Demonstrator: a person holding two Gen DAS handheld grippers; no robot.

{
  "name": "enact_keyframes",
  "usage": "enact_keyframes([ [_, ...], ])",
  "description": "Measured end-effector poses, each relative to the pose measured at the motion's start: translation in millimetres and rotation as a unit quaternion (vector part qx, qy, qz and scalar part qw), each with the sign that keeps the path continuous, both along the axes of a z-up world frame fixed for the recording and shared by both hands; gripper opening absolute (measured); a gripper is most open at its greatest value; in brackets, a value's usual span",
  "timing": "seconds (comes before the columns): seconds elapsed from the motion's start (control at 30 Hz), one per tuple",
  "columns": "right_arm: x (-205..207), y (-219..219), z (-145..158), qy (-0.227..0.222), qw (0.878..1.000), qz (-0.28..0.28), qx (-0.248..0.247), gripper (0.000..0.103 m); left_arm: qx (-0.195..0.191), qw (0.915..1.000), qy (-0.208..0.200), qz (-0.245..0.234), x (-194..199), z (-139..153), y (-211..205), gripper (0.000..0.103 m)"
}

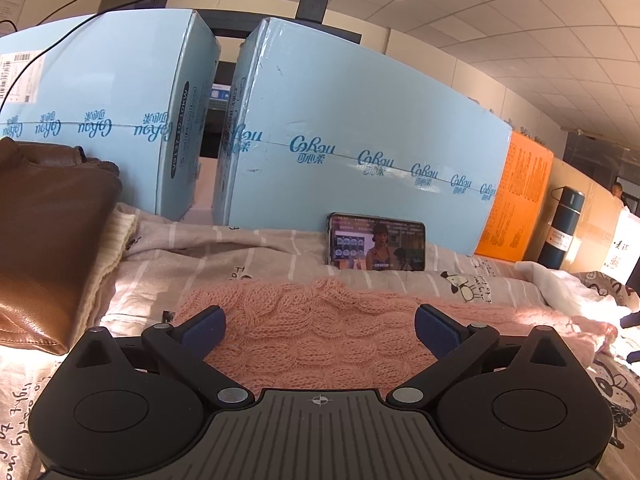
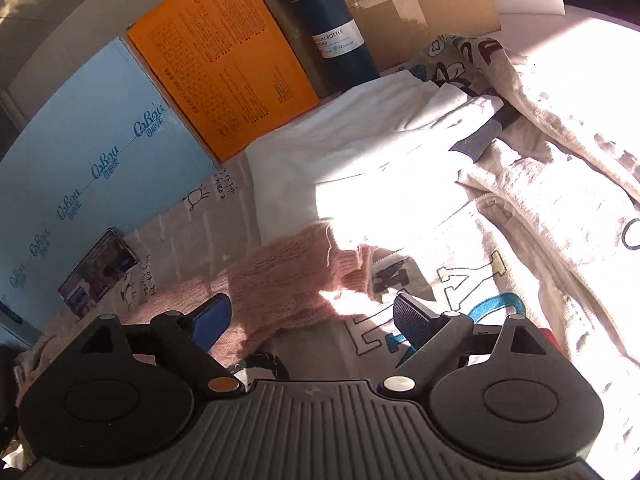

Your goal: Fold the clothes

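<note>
Pink sweater under both my spread jaws, nothing gripped.

Left view: left gripper (image 1: pixel 318 326) gapes over the cable-knit pink sweater (image 1: pixel 312 320), soft and flattened for folding; folded brown leather jacket (image 1: pixel 44 248) at nine o'clock.
Right view: right gripper (image 2: pixel 312 320) wide open above its ribbed cuff (image 2: pixel 352 272) at twelve o'clock.

Hard sunlight falls in patches across both views. In the right wrist view it burns out the white garment (image 2: pixel 360 152) and the printed bedding (image 2: pixel 560 184) to near-featureless glare, while the pink sweater (image 2: pixel 280 280) sits half in deep shadow. The left wrist view is more even, warm and sharp, with dappled light on the ceiling (image 1: pixel 480 8). Fisheye bending curves the blue boxes (image 1: pixel 360 120), and the corners go black
</note>
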State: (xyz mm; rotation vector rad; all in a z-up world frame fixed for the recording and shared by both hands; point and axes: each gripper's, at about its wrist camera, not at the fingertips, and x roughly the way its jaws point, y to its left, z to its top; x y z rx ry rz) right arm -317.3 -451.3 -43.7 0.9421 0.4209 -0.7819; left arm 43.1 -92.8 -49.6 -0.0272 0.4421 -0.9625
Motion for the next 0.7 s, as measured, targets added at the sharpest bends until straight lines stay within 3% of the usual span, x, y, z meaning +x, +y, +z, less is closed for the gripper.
enact_keyframes([
  [0.07, 0.2, -1.2, -5.3, -0.038, 0.997, 0.005, 0.066, 0.088, -0.004, 1.0000, 0.001, 0.000, 0.0, 0.6, 1.1, 0.102],
  [0.2, 9.2, -8.1, -20.7, -0.060, 0.992, -0.022, 0.105, 0.088, -0.009, 1.0000, 0.000, -0.001, -0.2, 1.5, 3.0, 0.102],
  [0.33, 14.7, -10.5, -27.6, -0.108, 0.987, -0.066, 0.103, 0.100, -0.010, 0.9999, 0.002, 0.002, 1.1, 1.1, 3.3, 0.102],
  [0.5, 19.0, -12.6, -36.5, -0.162, 0.974, -0.126, 0.100, 0.100, -0.006, 1.0000, 0.003, 0.003, 1.9, -0.2, 2.7, 0.103],
  [0.7, 35.4, -9.3, -38.1, -0.167, 0.963, -0.196, 0.074, 0.096, -0.004, 1.0000, 0.005, 0.007, 3.2, -1.4, 3.2, 0.103],
])
